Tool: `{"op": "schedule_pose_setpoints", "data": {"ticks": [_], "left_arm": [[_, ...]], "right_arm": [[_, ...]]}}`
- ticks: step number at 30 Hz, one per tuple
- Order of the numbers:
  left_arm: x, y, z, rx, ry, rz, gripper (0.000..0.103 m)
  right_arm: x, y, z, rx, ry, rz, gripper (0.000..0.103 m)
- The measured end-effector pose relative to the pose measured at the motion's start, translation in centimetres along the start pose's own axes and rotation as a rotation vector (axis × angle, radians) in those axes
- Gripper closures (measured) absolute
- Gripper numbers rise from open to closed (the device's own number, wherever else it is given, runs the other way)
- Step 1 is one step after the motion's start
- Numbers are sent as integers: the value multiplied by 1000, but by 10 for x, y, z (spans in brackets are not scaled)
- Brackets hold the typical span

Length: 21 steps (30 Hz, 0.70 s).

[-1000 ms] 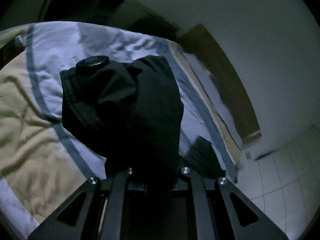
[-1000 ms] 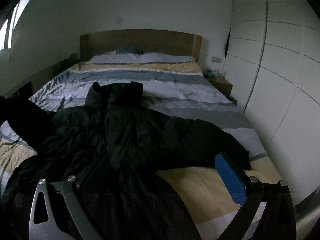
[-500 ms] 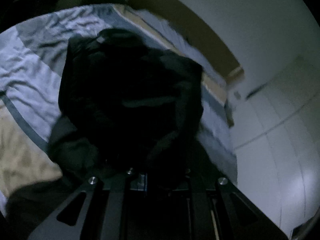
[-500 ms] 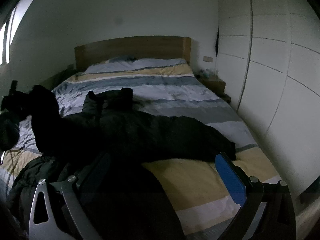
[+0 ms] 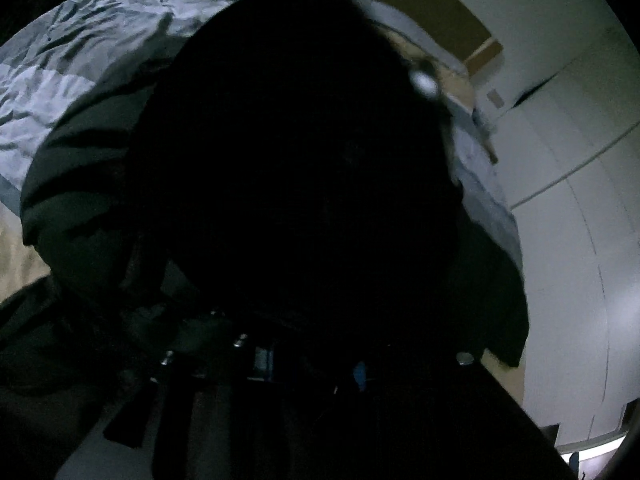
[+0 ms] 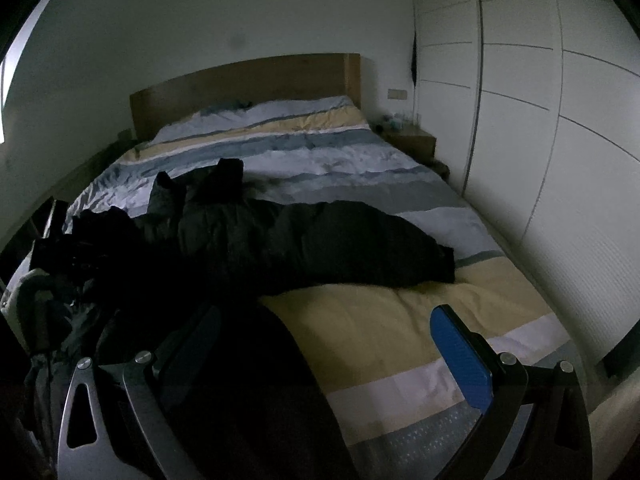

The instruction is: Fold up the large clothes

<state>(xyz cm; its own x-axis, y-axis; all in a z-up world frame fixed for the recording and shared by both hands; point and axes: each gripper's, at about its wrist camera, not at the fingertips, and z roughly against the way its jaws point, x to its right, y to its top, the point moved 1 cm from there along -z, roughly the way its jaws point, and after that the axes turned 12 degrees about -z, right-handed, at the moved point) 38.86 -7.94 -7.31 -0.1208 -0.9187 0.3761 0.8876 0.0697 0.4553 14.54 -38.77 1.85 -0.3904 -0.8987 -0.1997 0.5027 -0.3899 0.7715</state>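
Observation:
A large black padded jacket (image 6: 280,240) lies spread across the striped bed (image 6: 400,320), one sleeve stretched to the right. In the left wrist view a bunched part of the jacket (image 5: 300,160) hangs right in front of the camera and hides most of the scene. My left gripper (image 5: 304,356) is shut on this black fabric; its fingers are almost wholly covered. My right gripper (image 6: 320,348) is open above the bed's near end, its blue pad (image 6: 460,360) on the right, black cloth lying between and under the fingers.
The wooden headboard (image 6: 248,80) is at the far end. A nightstand (image 6: 412,140) stands at the bed's right. White wardrobe doors (image 6: 540,120) run along the right side. The person's left hand with its gripper shows at the left edge (image 6: 52,248).
My left gripper has lifted and carried the held jacket part toward the middle, so the cloth now fills its view. The jacket's right sleeve has straightened out. The right gripper has drawn back a little.

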Motion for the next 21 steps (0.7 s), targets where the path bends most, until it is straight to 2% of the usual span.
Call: {"op": "schedule_pose_setpoints", "data": {"ticks": [3, 6, 8, 11, 16, 21], "left_arm": [[5, -6, -7, -55, -26, -22, 66], [14, -16, -5, -106, -48, -22, 65], [12, -14, 3, -102, -57, -18, 65], [25, -13, 34, -59, -68, -52, 65], [25, -8, 113, 62, -92, -98, 65], [21, 12, 184, 176, -59, -167, 65]], "right_arm": [[3, -1, 6, 2, -5, -13, 0], [5, -2, 15, 11, -6, -20, 0], [3, -1, 27, 26, -1, -19, 0], [-2, 0, 49, 58, 13, -12, 0], [-10, 2, 82, 108, 33, -2, 0], [-28, 2, 95, 121, 55, 8, 0]]}}
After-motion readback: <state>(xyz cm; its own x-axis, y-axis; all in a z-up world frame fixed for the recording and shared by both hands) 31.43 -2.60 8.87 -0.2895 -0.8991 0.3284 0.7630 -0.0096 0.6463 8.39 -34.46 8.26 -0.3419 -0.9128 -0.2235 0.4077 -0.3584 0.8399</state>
